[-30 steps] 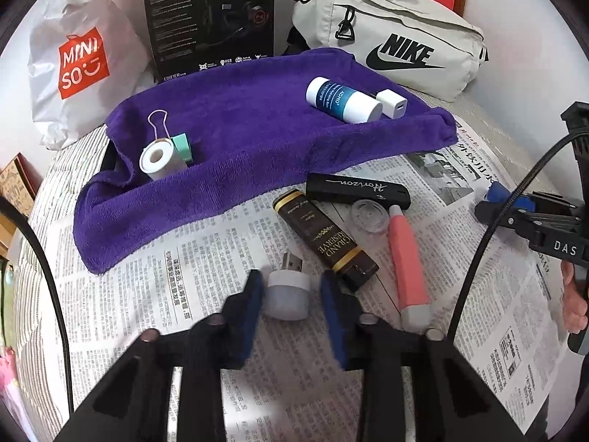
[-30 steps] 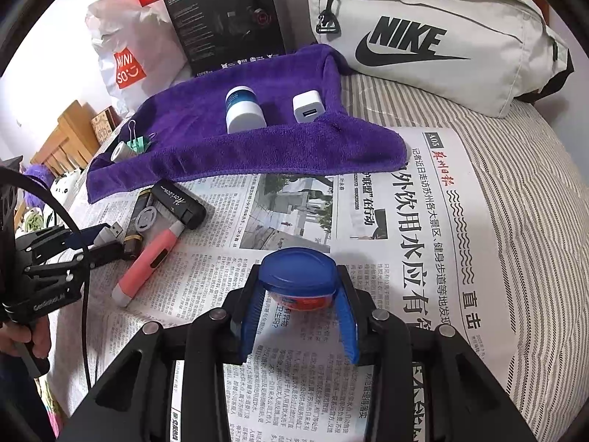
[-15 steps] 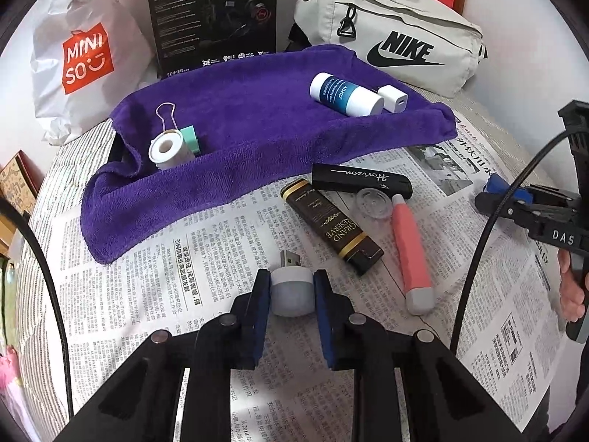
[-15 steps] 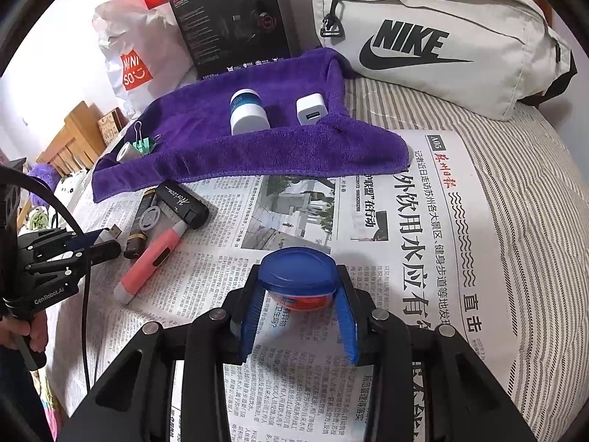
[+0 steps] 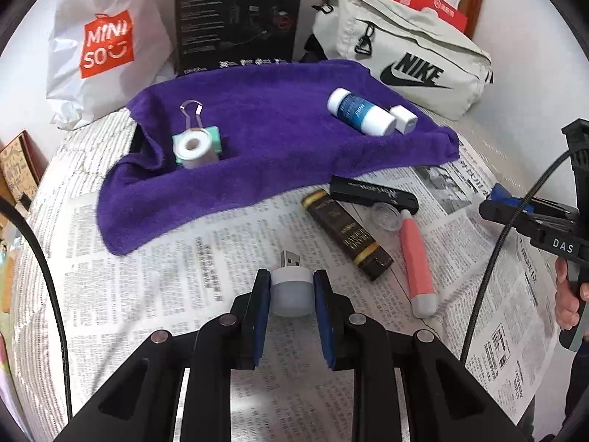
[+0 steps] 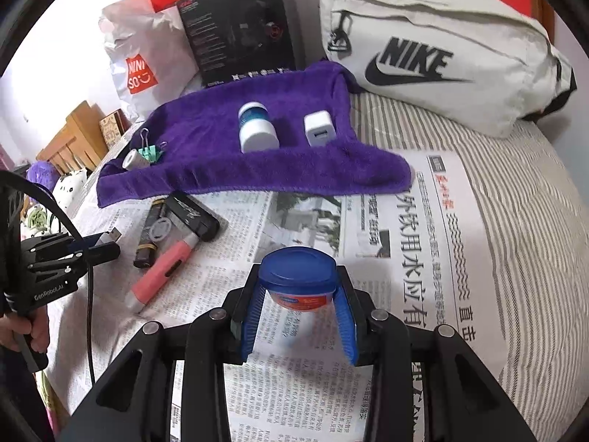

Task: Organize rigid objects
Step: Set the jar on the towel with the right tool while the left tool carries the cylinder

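**Both grippers holding small items in front of the purple towel**

The purple towel point(image 5: 276, 140) is serving as the landmark; it is lying across a newspaper point(image 5: 184, 276) spread over a striped bed cover point(image 6: 515, 184).

On the towel's left end, a white tape roll point(image 5: 193, 149) is resting against a green binder clip point(image 5: 215, 140). On its right end, a blue-and-white bottle point(image 5: 359, 112) is lying just beside a white charger plug point(image 5: 404, 119).

In front of the towel's left half, the left gripper point(image 5: 292, 291) is closing its pads firmly on a white USB night light point(image 5: 292, 289). The light is sitting between the fingertips, its metal plug pointing toward the towel.

In front of the towel's right half, a dark lighter point(image 5: 348, 234), a black case point(image 5: 373, 195), a clear round cap point(image 5: 386, 217) and a pink pen-shaped tool point(image 5: 416, 265) are lying clustered on the newspaper.

Further right of that cluster, the right gripper point(image 6: 299, 294) is gripping a blue-lidded jar point(image 6: 297, 276). Its jaws are standing partly apart, pressing on the jar's sides, with the jar clear of the newspaper and near the towel's front edge.
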`<act>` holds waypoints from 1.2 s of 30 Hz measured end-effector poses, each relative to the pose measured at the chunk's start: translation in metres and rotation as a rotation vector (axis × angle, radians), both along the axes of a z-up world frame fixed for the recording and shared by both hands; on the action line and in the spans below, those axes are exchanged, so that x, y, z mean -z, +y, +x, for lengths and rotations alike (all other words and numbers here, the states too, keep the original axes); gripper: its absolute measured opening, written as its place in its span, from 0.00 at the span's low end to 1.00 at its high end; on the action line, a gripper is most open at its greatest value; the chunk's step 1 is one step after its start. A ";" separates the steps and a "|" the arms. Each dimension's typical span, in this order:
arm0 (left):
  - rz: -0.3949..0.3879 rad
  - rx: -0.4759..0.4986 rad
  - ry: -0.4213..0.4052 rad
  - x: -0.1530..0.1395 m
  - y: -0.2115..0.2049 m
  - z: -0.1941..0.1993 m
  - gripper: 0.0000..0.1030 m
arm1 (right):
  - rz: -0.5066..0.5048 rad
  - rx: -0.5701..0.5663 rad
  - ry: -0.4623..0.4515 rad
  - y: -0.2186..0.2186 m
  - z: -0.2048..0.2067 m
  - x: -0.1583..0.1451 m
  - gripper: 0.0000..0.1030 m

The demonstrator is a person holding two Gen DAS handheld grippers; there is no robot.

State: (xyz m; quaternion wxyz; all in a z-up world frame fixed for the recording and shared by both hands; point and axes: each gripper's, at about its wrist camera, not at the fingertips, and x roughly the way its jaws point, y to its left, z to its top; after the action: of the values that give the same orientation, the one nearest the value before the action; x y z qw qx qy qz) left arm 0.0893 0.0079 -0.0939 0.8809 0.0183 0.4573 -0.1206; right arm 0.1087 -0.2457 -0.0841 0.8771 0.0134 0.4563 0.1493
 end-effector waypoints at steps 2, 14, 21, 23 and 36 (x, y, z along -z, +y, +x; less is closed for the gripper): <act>-0.003 -0.008 -0.003 -0.004 0.003 0.001 0.22 | 0.011 -0.011 -0.003 0.002 0.000 -0.004 0.36; -0.020 -0.024 -0.016 -0.028 0.006 0.016 0.22 | 0.050 -0.069 -0.044 0.017 0.018 -0.037 0.36; -0.020 -0.024 -0.025 -0.037 0.006 0.030 0.22 | 0.053 -0.083 -0.069 0.025 0.050 -0.054 0.36; -0.019 -0.024 -0.030 -0.039 0.006 0.034 0.22 | 0.067 -0.078 -0.061 0.026 0.066 -0.055 0.36; -0.005 -0.017 -0.035 -0.042 0.005 0.064 0.22 | 0.051 -0.017 -0.012 0.038 0.163 -0.028 0.36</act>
State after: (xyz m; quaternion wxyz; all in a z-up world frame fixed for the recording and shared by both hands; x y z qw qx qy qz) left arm 0.1536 0.0124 -0.0521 0.8899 0.0143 0.4414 -0.1140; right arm 0.2719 -0.2076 -0.0559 0.8778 0.0310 0.4474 0.1682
